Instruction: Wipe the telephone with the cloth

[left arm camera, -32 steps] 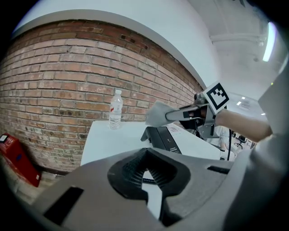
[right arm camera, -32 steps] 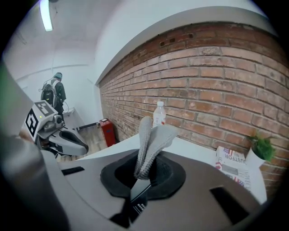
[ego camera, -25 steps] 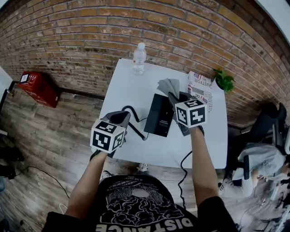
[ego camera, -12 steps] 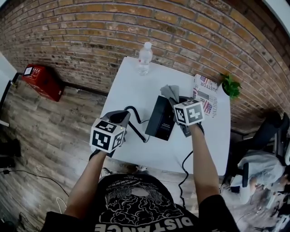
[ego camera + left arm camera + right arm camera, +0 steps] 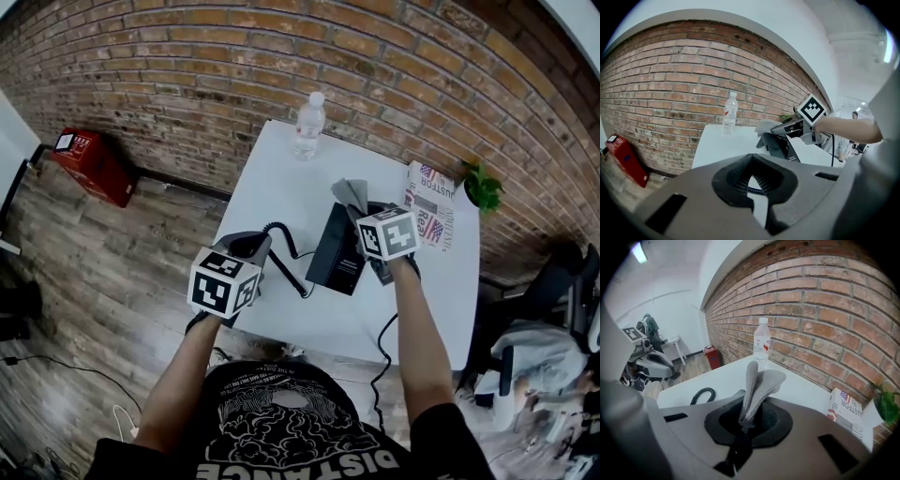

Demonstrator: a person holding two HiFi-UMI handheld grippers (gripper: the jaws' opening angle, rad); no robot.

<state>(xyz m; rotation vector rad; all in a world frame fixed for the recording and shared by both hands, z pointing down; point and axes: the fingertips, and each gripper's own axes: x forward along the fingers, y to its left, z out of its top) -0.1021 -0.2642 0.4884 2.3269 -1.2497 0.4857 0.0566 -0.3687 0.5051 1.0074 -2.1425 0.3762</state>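
The wiping step is in hand: the right gripper (image 5: 746,423) has its jaws clenched on a folded grey knitted cloth (image 5: 759,385), poised over the far end of the black, boxy desk telephone (image 5: 336,248), which sits mid-tabletop, nearer the right edge of the white tabletop (image 5: 272,178). Next, I judge, the cloth must press down and sweep along the matte black casing. The left gripper (image 5: 757,187), by the left edge, has its jaws slightly parted and grips nothing.

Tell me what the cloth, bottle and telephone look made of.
The cloth looks like soft grey knit fabric, its ribbing visible. The bottle seems clear plastic: see-through, with a white cap. The telephone is probably matte black plastic, dull with no glare.
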